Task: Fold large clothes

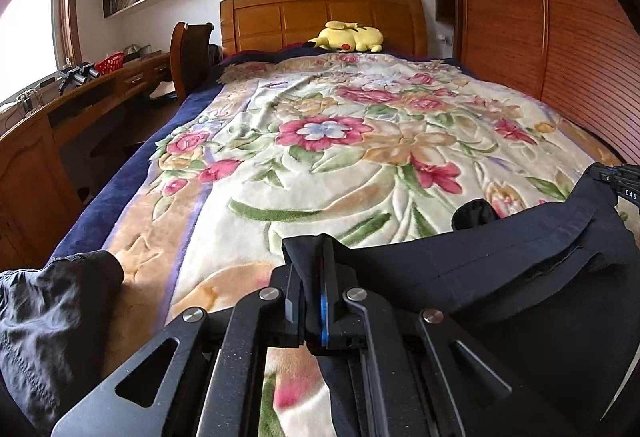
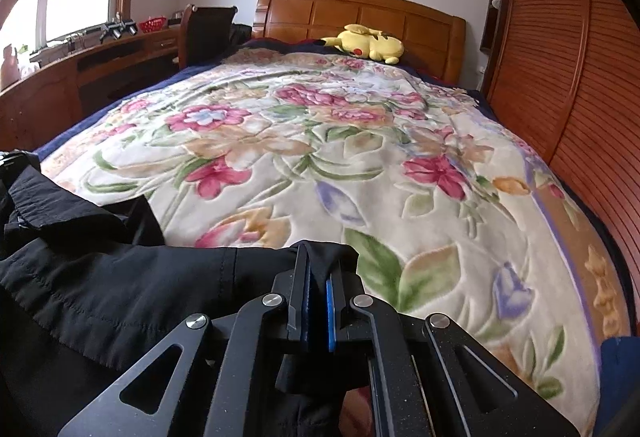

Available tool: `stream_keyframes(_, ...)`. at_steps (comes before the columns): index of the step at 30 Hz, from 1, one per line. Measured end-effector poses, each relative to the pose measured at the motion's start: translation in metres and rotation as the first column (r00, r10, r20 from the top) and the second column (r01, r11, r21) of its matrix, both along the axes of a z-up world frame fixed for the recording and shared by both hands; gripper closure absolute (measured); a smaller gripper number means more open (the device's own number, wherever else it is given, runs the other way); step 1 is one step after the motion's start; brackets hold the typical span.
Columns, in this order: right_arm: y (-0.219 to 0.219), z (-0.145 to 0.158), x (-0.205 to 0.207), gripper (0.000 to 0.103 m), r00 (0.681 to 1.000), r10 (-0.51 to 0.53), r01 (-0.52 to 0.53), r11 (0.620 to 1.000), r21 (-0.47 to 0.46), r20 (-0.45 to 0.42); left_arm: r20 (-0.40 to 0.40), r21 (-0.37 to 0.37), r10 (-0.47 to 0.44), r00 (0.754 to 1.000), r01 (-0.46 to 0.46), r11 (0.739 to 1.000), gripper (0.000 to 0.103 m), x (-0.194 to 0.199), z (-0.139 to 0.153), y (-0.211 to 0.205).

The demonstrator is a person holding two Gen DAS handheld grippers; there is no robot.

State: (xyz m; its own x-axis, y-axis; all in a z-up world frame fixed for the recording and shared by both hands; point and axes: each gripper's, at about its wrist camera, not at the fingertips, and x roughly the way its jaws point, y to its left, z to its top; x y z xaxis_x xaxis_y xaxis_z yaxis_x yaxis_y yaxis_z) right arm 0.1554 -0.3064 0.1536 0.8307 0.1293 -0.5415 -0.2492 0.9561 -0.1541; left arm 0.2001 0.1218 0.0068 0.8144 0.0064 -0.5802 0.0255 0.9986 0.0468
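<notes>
A large dark navy garment (image 1: 500,269) lies across the near end of the bed. My left gripper (image 1: 314,257) is shut on a fold of its edge, with cloth pinched between the jaws. In the right wrist view the same garment (image 2: 120,277) spreads to the left, and my right gripper (image 2: 318,265) is shut on another part of its edge. The right gripper's tip also shows at the far right of the left wrist view (image 1: 622,179), holding the cloth. A bunched dark piece of cloth (image 1: 52,313) lies at the lower left.
The bed carries a floral blanket (image 1: 340,141) with a blue border. A yellow plush toy (image 1: 350,37) lies by the wooden headboard (image 1: 320,17). A wooden desk (image 1: 80,105) and chair (image 1: 192,57) stand left; a slatted wooden wardrobe (image 1: 560,37) stands right.
</notes>
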Motion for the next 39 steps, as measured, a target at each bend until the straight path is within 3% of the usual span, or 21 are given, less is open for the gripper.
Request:
stream_keyframes(4, 0.007, -0.011, 0.013, 0.092, 0.997, 0.008, -0.010, 1.000, -0.025, -0.080, -0.042, 0.025, -0.019, 0.999, 0.020, 1.000, 0.096, 0.001, -0.003, -0.006)
stream_keyframes(6, 0.009, -0.009, 0.014, 0.081, 0.995, 0.019, -0.021, 1.000, -0.022, -0.095, -0.035, 0.037, -0.024, 0.999, 0.025, 0.999, 0.083, -0.005, -0.001, -0.010)
stream_keyframes(9, 0.008, 0.003, 0.004, 0.052, 0.997, 0.020, -0.021, 1.000, -0.014, -0.077, -0.008, 0.021, -0.048, 0.999, 0.048, 0.999, 0.056, -0.019, 0.005, -0.014)
stream_keyframes(10, 0.006, 0.007, 0.002, 0.036, 0.998, 0.006, -0.007, 1.000, -0.016, -0.060, -0.002, 0.016, -0.055, 0.998, 0.055, 0.998, 0.054, -0.023, 0.007, -0.015)
stream_keyframes(11, 0.003, 0.012, 0.000, 0.031, 0.999, -0.001, 0.000, 1.000, -0.010, -0.047, 0.004, 0.014, -0.061, 0.998, 0.061, 0.998, 0.047, -0.029, 0.010, -0.017)
stream_keyframes(12, 0.001, 0.017, -0.003, 0.030, 0.999, -0.009, 0.008, 1.000, -0.004, -0.038, 0.007, 0.012, -0.066, 0.998, 0.066, 0.998, 0.036, -0.033, 0.012, -0.019)
stream_keyframes(14, 0.000, 0.022, -0.009, 0.030, 0.999, -0.026, 0.026, 1.000, -0.015, -0.025, 0.020, -0.009, -0.082, 0.996, 0.082, 0.997, 0.026, -0.045, 0.017, -0.022)
stream_keyframes(17, 0.011, 0.026, -0.027, 0.030, 1.000, 0.010, -0.010, 1.000, -0.025, -0.009, 0.036, -0.068, -0.108, 0.994, 0.110, 0.992, 0.026, -0.065, 0.022, -0.028)
stream_keyframes(26, 0.047, 0.028, -0.071, 0.030, 0.991, 0.135, -0.135, 0.989, -0.068, 0.005, 0.046, -0.130, -0.149, 0.988, 0.154, 0.979, 0.026, -0.107, 0.013, -0.060)
stream_keyframes(34, 0.037, 0.026, -0.060, 0.030, 0.995, 0.081, -0.086, 0.991, -0.100, -0.049, 0.023, -0.130, -0.213, 0.977, 0.214, 0.968, 0.023, -0.110, -0.002, -0.078)
stream_keyframes(39, 0.027, 0.011, -0.034, 0.030, 0.991, 0.030, -0.042, 0.995, -0.093, -0.129, -0.009, -0.141, -0.234, 0.972, 0.231, 0.963, 0.023, -0.109, -0.016, -0.083)
